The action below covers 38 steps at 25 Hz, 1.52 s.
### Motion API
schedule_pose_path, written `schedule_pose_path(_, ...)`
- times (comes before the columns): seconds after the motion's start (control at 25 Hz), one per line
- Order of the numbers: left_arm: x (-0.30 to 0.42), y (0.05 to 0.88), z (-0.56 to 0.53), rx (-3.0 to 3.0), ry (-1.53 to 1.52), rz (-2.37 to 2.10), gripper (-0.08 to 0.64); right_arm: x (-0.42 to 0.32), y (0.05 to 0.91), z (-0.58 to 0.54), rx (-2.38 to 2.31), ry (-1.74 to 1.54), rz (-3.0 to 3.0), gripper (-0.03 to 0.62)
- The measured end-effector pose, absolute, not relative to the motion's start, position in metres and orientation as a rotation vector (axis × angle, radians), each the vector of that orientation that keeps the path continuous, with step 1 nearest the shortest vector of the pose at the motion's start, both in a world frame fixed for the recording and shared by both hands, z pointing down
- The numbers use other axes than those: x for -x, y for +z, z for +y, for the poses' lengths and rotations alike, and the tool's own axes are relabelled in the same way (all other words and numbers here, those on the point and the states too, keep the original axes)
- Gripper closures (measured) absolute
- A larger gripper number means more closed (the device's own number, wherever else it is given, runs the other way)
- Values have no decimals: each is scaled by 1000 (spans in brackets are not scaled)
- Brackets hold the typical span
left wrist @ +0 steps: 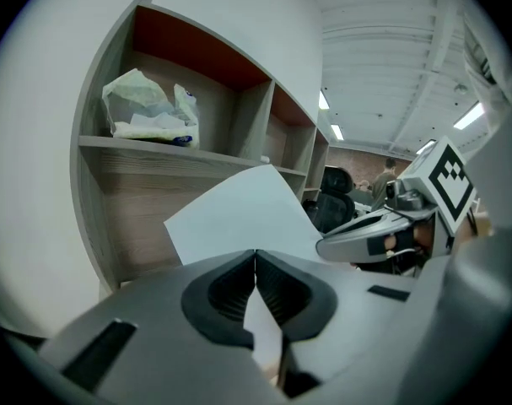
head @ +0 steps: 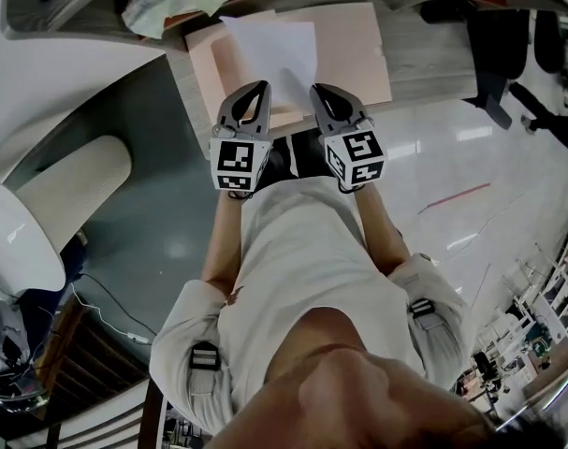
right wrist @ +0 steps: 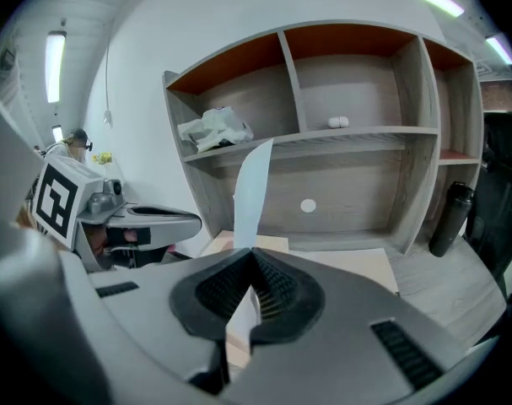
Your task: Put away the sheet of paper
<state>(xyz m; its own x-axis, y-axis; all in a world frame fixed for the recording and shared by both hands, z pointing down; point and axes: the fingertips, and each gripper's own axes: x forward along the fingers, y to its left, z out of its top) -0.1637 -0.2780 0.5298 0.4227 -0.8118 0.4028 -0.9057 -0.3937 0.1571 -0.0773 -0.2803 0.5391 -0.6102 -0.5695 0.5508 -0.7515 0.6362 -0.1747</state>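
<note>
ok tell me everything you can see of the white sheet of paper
The plain white rectangular sheet of paper looks thin, blank and uncreased. The left tool and right tool are each shut on its near edge, side by side. Its far edge is free, above the pale peach board.

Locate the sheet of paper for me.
The sheet of paper is top centre in the head view, pinched by the left tool and right tool over the pink boards.
</note>
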Motion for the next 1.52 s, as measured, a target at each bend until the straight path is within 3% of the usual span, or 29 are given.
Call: schedule_pose_path(1.52,109,645,-332,-2201,572,-1388,538,-13,682,-345,-988,674,-2130,574)
